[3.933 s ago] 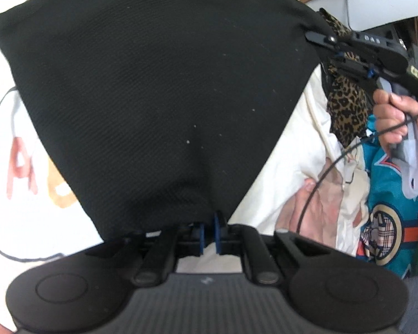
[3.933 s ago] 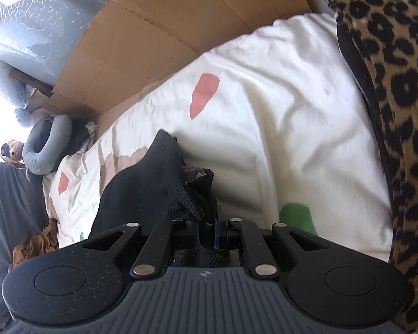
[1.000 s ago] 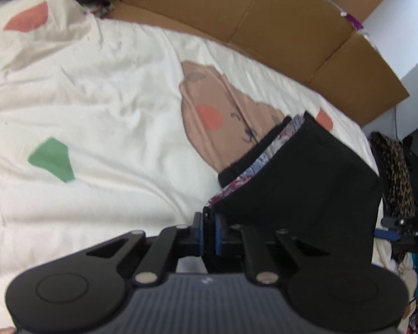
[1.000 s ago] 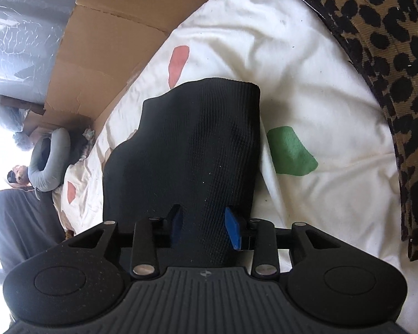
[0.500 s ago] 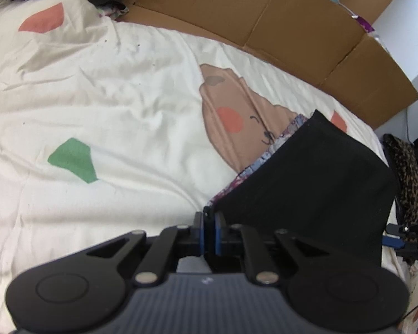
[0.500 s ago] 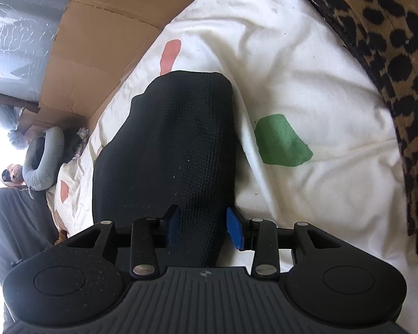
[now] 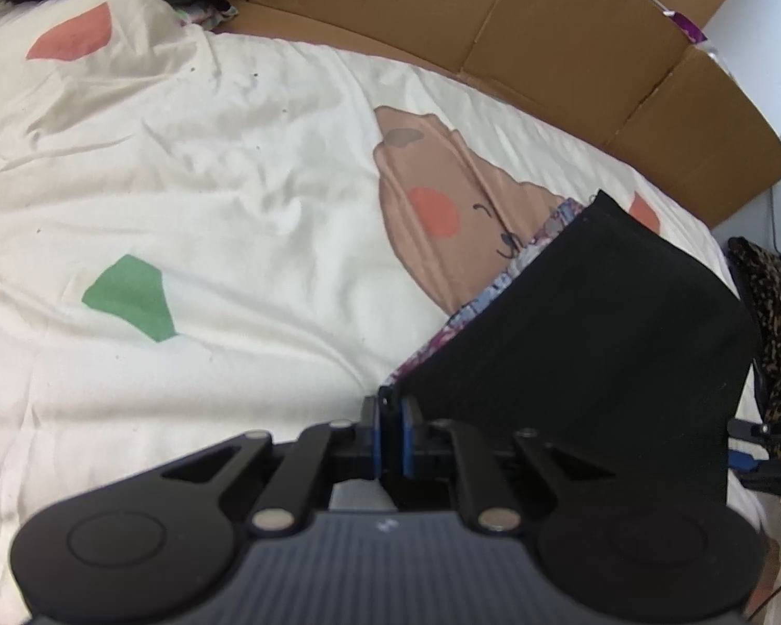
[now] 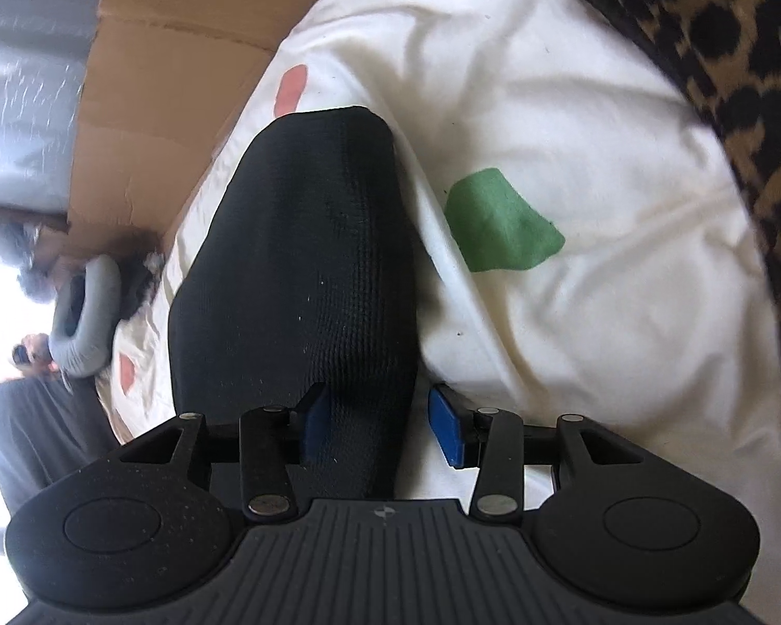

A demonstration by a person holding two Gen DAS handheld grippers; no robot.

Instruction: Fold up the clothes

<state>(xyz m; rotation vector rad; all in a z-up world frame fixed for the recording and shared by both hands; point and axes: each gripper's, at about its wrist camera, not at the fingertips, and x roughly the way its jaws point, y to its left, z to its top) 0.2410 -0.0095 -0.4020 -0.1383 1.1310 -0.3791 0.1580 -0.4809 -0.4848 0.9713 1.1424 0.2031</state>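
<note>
While the left claw (image 7: 389, 435) pinches a corner of the black garment (image 8: 307, 271) lying folded on the bed (image 7: 208, 198), the right claw (image 8: 377, 424) has just been opening around it; next, probably release and smooth.

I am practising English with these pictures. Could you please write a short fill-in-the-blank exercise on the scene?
1. The left gripper is ____ on the black garment.
2. The right gripper has just been opening; its jaws are ____.
3. The bedsheet bears a ____ patch beside the garment.
4. Behind the bed stands brown ____.

Missing words: shut; open; green; cardboard
</note>
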